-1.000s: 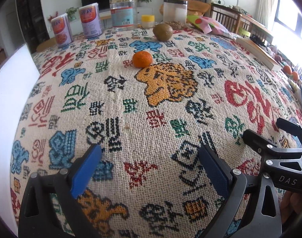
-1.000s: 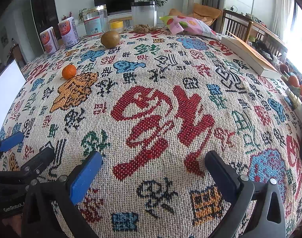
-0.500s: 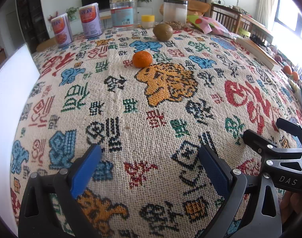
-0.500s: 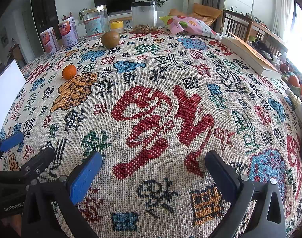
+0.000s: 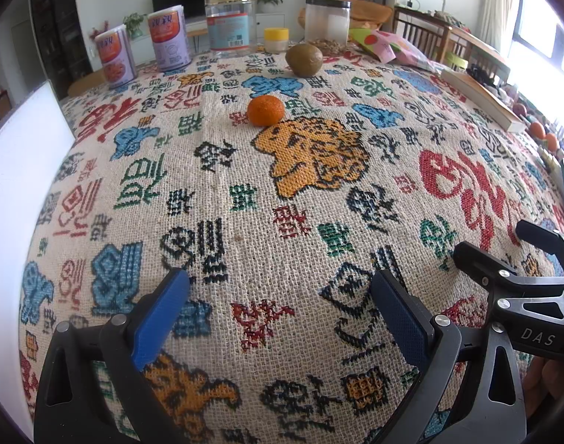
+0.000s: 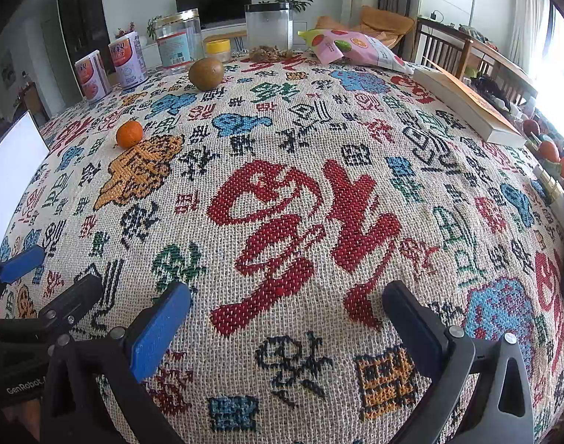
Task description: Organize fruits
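Woven cloth (image 5: 245, 229), cream with coloured characters and an orange animal motif, is seen covering the table. A mandarin (image 5: 266, 110) is shown resting on the cloth at the motif's far edge; a kiwi (image 5: 304, 60) is seen farther back, well apart from it, near the jars and tins along the far edge. The left gripper (image 5: 280, 310) is held low at the near side, jaws spread wide, nothing between the blue pads. The right gripper (image 6: 287, 318) is shown beside it, likewise wide open and empty, above a large red character. More orange fruits (image 6: 549, 150) are visible at the right edge, beyond a book (image 6: 466, 105).
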The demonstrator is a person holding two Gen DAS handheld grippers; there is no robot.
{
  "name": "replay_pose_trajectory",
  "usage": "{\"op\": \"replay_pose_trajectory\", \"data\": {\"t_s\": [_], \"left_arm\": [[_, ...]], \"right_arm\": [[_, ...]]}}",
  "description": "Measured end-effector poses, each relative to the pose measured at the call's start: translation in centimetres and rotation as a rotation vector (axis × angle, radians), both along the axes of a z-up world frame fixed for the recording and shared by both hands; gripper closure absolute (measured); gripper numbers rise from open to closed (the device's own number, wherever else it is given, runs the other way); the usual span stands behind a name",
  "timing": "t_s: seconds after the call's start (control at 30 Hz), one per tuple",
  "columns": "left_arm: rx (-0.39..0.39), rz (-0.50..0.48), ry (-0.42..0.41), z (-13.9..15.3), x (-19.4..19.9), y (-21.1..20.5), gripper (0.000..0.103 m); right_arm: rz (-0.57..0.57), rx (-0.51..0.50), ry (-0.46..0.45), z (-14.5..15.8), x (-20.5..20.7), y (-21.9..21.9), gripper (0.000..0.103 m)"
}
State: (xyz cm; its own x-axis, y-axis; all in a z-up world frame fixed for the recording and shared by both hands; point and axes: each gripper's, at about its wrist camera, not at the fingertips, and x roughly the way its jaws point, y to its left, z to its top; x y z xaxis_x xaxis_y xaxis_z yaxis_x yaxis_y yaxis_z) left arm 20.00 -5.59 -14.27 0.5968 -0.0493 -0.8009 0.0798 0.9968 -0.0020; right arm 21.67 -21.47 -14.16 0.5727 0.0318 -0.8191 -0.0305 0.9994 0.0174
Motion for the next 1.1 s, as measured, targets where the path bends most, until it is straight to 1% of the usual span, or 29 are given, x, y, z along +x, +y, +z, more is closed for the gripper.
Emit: {"op": "replay_pose_trajectory", "data": {"t_s": [0.23,0.33,0.4,0.47,0.53,0.57,0.63,0.67,0.7,0.73,0.77,0.8,0.83,0.97,1.1], "left_arm": [[-0.005,-0.002,0.0,0.1,0.0,0.0,0.004],[-0.045,-0.005,0.004,0.8,0.7,0.7,0.004],[-0.085,0.007,-0.032,2.1,2.5,1.2,0.004],[-0.108,0.026,-0.059,3.3,5.2,1.3,0.004],[-0.134,0.006,-0.041,3.2,8.5,1.0,0.004],[-0.122,0.007,-0.033,2.9,10.0,0.8,0.005],[-0.07,0.022,-0.027,2.0,12.5,0.5,0.007],[-0.051,0.033,-0.029,1.6,13.2,0.6,0.01],[-0.051,0.035,-0.024,1.2,13.8,0.7,0.025],[-0.055,0.035,-0.011,0.7,14.1,0.8,0.035],[-0.041,0.035,-0.043,0.8,13.9,1.0,0.037],[-0.058,0.026,-0.046,0.9,13.8,1.2,0.053],[-0.077,0.022,-0.056,1.0,13.5,1.4,0.074],[-0.089,0.082,-0.079,2.0,11.1,3.4,0.073],[-0.052,0.106,-0.052,3.1,7.5,5.5,0.073]], "right_arm": [[0.0,0.0,0.0,0.0,0.0,0.0,0.0],[0.0,0.001,0.0,0.0,0.0,0.0,0.0],[0.0,0.0,0.0,0.0,0.0,0.0,0.0],[0.0,-0.002,0.0,0.0,0.0,0.0,0.0],[0.0,0.0,0.0,0.0,0.1,0.0,0.0],[0.0,0.0,0.0,0.0,0.1,0.0,0.0],[0.0,0.0,0.0,0.0,0.1,0.0,0.0],[0.0,0.0,0.0,0.0,0.1,0.0,0.0],[0.0,0.001,0.0,0.0,0.1,0.0,0.0],[0.0,0.0,0.0,0.0,0.1,0.0,0.0],[0.0,0.0,0.0,0.0,0.1,0.0,0.0],[0.0,0.0,0.0,0.0,0.1,0.0,0.0],[0.0,-0.001,0.0,0.0,0.1,0.0,0.0],[0.0,-0.001,0.0,0.0,0.1,0.0,0.0],[-0.001,-0.001,0.0,0.0,0.1,0.0,0.0]]}}
